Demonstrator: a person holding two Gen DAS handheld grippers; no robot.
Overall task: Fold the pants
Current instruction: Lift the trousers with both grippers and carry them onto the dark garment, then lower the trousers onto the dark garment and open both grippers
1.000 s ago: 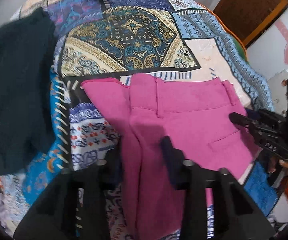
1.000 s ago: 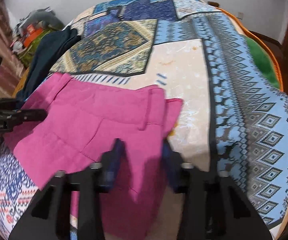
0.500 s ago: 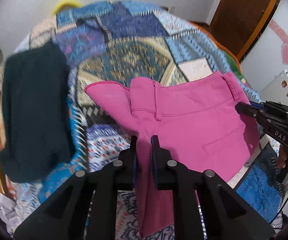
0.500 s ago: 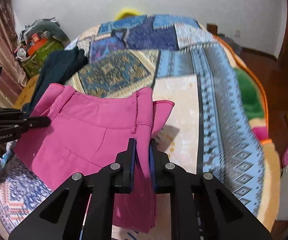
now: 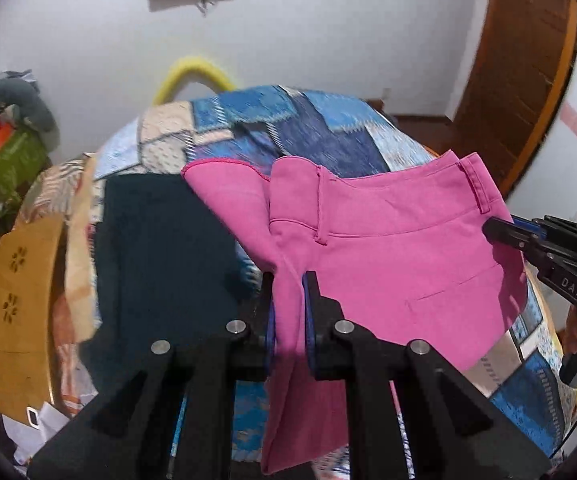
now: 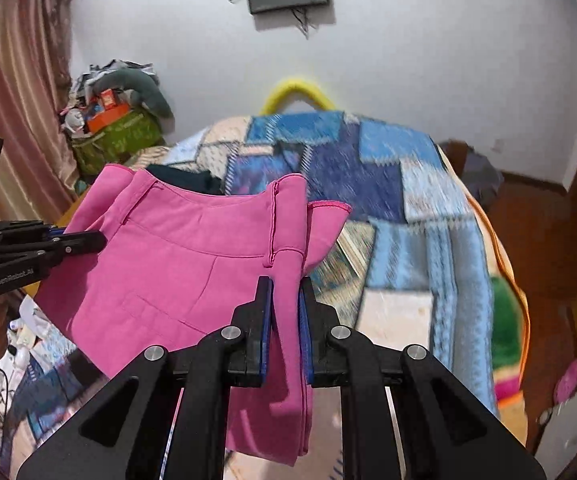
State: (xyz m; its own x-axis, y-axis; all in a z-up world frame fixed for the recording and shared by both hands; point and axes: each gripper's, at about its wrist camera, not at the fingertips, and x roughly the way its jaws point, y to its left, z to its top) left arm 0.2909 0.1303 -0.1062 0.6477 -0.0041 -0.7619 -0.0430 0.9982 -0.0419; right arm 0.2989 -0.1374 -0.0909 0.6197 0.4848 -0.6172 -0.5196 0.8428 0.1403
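Observation:
The pink pants (image 5: 400, 248) hang in the air above the bed, stretched by the waistband between my two grippers. My left gripper (image 5: 288, 280) is shut on the left end of the waist. My right gripper (image 6: 285, 284) is shut on the right end of the same pants (image 6: 192, 264). The right gripper also shows at the right edge of the left wrist view (image 5: 500, 232), and the left gripper at the left edge of the right wrist view (image 6: 88, 242). The legs hang down out of sight below the fingers.
A patchwork quilt (image 5: 328, 124) covers the bed (image 6: 408, 200). A dark folded garment (image 5: 160, 256) lies on its left side. A cluttered pile (image 6: 116, 120) stands by the curtain. A wooden door (image 5: 528, 60) is at right, and a yellow hoop (image 6: 296, 88) is behind the bed.
Both grippers closed on the waistband ends and lifted the pants off the quilt. The views tilted up toward the wall.

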